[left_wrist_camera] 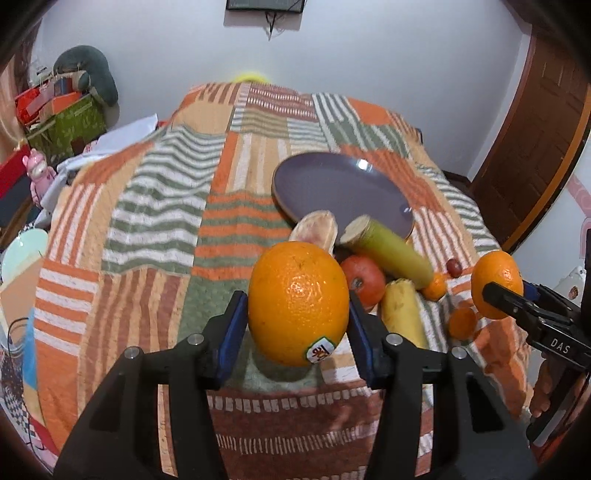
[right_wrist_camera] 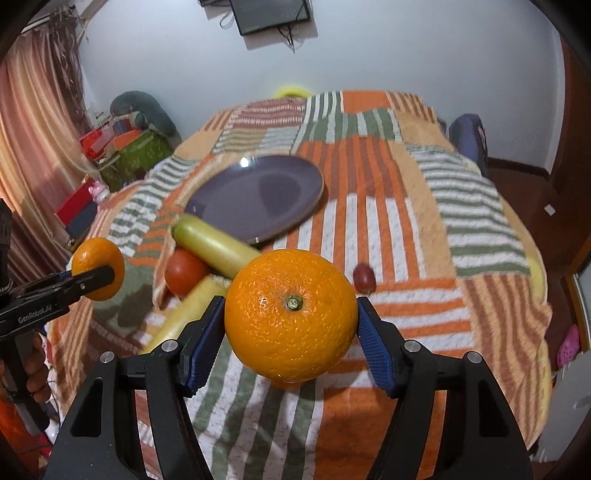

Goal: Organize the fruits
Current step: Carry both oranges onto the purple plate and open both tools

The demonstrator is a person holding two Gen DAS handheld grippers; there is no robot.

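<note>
My left gripper (left_wrist_camera: 297, 323) is shut on a large orange (left_wrist_camera: 298, 302) with a sticker, held above the striped blanket; it also shows at the left of the right wrist view (right_wrist_camera: 98, 267). My right gripper (right_wrist_camera: 291, 334) is shut on a second orange (right_wrist_camera: 291, 315); it shows at the right of the left wrist view (left_wrist_camera: 496, 284). A purple plate (left_wrist_camera: 340, 188) (right_wrist_camera: 255, 195) lies empty beyond both. A fruit pile sits before it: a green-yellow stalk (left_wrist_camera: 391, 254) (right_wrist_camera: 218, 245), a tomato (left_wrist_camera: 364, 277) (right_wrist_camera: 184, 271), a banana (left_wrist_camera: 402, 314), a cut fruit half (left_wrist_camera: 317, 229), small tangerines (left_wrist_camera: 436, 286), a grape (left_wrist_camera: 453, 266) (right_wrist_camera: 364, 277).
The striped blanket (left_wrist_camera: 166, 206) covers a bed. Boxes and a grey pillow (left_wrist_camera: 88, 70) crowd the floor at left. A wooden door (left_wrist_camera: 535, 129) stands at right. A monitor (right_wrist_camera: 273, 14) hangs on the wall.
</note>
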